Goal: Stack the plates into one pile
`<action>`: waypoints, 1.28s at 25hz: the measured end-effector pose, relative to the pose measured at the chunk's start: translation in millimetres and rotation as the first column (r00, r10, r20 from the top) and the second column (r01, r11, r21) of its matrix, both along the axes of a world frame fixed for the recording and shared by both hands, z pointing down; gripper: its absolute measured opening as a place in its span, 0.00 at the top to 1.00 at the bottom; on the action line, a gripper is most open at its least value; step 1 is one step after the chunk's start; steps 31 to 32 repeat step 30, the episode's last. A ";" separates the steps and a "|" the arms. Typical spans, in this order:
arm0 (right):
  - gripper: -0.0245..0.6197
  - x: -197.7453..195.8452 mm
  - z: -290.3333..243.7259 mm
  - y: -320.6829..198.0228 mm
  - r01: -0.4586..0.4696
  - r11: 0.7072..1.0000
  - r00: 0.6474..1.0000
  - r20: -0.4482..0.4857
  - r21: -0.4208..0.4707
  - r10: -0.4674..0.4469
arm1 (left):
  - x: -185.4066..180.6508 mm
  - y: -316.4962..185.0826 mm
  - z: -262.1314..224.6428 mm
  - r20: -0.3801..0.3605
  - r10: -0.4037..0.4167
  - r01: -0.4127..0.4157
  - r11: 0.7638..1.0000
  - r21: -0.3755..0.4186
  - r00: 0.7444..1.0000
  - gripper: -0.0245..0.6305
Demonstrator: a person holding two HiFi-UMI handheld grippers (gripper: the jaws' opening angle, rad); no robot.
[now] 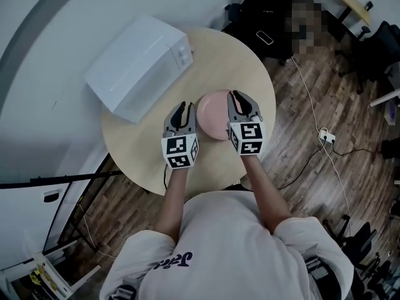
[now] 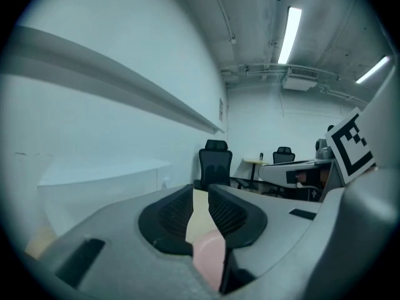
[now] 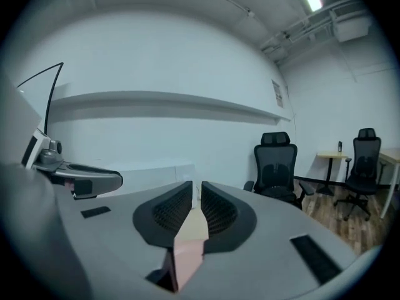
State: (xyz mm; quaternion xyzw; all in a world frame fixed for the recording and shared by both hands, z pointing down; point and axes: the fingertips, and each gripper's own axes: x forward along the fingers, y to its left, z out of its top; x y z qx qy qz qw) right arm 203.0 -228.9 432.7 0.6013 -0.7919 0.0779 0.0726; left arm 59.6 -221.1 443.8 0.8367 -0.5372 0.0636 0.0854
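Head view: round wooden tabletop (image 1: 237,55). The pink plates (image 1: 211,114) sit as one round pile near its middle; number of plates can't be told. White box (image 1: 137,67) lies at the far left of the tabletop. Left gripper (image 1: 183,108) is just left of the pile, right gripper (image 1: 240,102) over its right edge. Both are held side by side and point away from the person.

Left gripper view: left gripper (image 2: 201,189) fingers (image 2: 234,214) stand a narrow gap apart, gripping nothing. Tabletop (image 2: 199,220) and pink plates (image 2: 209,258) show through the gap, below. A black office chair (image 2: 215,161) stands far behind.

Right gripper view: right gripper (image 3: 197,185) fingers (image 3: 219,211) are nearly together with a thin slit left, nothing held. Tabletop (image 3: 195,227) and pink plates (image 3: 187,258) are seen through it. Left gripper (image 3: 75,174) is at the left edge.
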 end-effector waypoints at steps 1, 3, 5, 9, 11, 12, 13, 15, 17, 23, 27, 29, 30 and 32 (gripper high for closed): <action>0.88 -5.2 -11.7 1.7 0.005 1.000 1.000 0.005 0.024 -0.005 | -2.8 1.0 -13.5 -0.014 0.002 -0.001 1.000 0.029 1.000 0.85; 0.90 -15.0 -30.2 5.1 0.013 0.998 1.000 0.010 0.060 -0.013 | -9.1 3.6 -36.2 -0.040 0.004 0.000 0.997 0.077 0.999 0.88; 0.93 -23.2 -43.2 8.9 0.023 0.996 1.000 0.006 0.082 -0.023 | -14.5 6.8 -53.3 -0.056 0.004 0.003 0.993 0.116 0.998 0.92; 0.94 -36.1 -56.3 13.6 0.049 0.993 0.999 0.002 0.109 -0.049 | -20.6 8.9 -65.9 -0.068 0.005 0.005 0.989 0.145 0.998 0.94; 0.94 -42.7 -57.0 13.8 0.058 0.992 0.998 0.001 0.112 -0.058 | -23.3 8.3 -63.5 -0.066 0.007 0.002 0.990 0.140 0.998 0.94; 0.94 -45.5 -56.8 13.4 0.060 0.992 0.998 0.000 0.112 -0.060 | -24.8 7.9 -62.0 -0.061 0.007 0.002 0.990 0.139 0.998 0.94; 0.94 -47.7 -56.5 12.9 0.061 0.992 0.998 -0.001 0.113 -0.061 | -26.2 7.7 -60.6 -0.055 0.006 0.002 0.990 0.140 0.998 0.94; 0.94 -49.7 -55.8 12.0 0.061 0.992 0.998 -0.006 0.114 -0.061 | -28.0 7.7 -58.4 -0.043 0.005 0.002 0.990 0.142 0.999 0.94; 0.94 -49.3 -54.4 11.5 0.059 0.992 0.998 -0.011 0.115 -0.059 | -28.6 7.9 -56.7 -0.040 0.004 0.001 0.990 0.142 0.999 0.94; 0.94 -41.9 -47.7 9.8 0.058 0.994 0.998 -0.010 0.097 -0.057 | -28.7 4.8 -52.6 -0.056 -0.021 0.028 0.992 0.123 0.998 0.94; 0.94 -38.3 -41.0 9.4 0.058 0.995 0.998 -0.017 0.082 -0.057 | -26.5 4.9 -45.1 -0.056 -0.018 0.024 0.994 0.105 0.998 0.94; 0.94 -37.1 -37.6 8.4 0.056 0.996 0.998 -0.019 0.076 -0.055 | -26.2 4.3 -42.0 -0.056 -0.016 0.021 0.995 0.098 0.998 0.94; 0.94 -36.4 -35.9 7.9 0.055 0.996 0.998 -0.021 0.073 -0.053 | -26.1 3.9 -40.6 -0.056 -0.015 0.020 0.995 0.095 0.998 0.94; 0.94 -36.4 -35.9 7.9 0.055 0.996 0.998 -0.021 0.073 -0.053 | -26.1 3.9 -40.6 -0.056 -0.015 0.020 0.995 0.095 0.998 0.94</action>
